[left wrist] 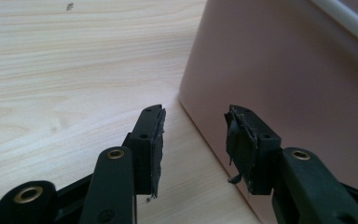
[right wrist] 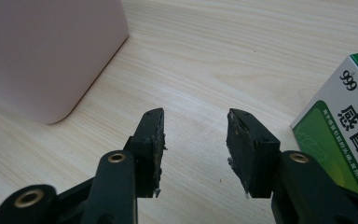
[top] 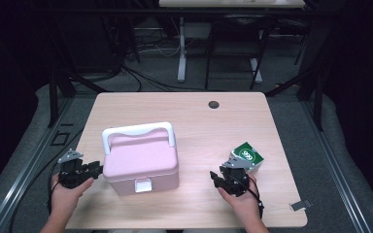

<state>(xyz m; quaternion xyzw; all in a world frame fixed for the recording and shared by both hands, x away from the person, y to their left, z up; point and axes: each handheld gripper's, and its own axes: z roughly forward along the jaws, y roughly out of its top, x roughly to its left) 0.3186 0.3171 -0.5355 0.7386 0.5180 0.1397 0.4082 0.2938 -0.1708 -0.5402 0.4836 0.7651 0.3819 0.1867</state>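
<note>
Jaws of the left gripper (left wrist: 193, 128) are seen parted, with only bare wood and air between the pads; nothing is gripped. Jaws of the right gripper (right wrist: 195, 130) are likewise held apart, empty, with plain bench (top: 194, 109) surface seen through the gap.

Left gripper (top: 95, 170) is held in the person's left hand (top: 65, 194) at the near left edge of the bench, pointed toward the left side wall of the pink box (top: 141, 162). In the left gripper view the box's rounded lower corner (left wrist: 279, 84) is seen just beyond the right-hand pad, close but not pinched; whether the pad touches the wall cannot be told.

Pink box is set near the middle of the bench, slightly to the left, lid down, white carrying handle (top: 138, 131) lying across the back of the lid, white latch (top: 143, 185) on the front face toward the person.

Right gripper (top: 217, 178) is held in the right hand (top: 243, 199) at the near right of the bench. A green-and-white carton (top: 247, 156) is noted just behind and beside it, tilted on the bench; in the right gripper view the carton (right wrist: 342, 135) is found to the right of the right-hand pad, outside the gap. The pink box's corner (right wrist: 51, 51) is seen farther off at upper left, apart from the jaws.

A small grey object (top: 300, 205) lies at the near right corner of the bench; a dark round hole (top: 213, 104) is marked near the far edge.
</note>
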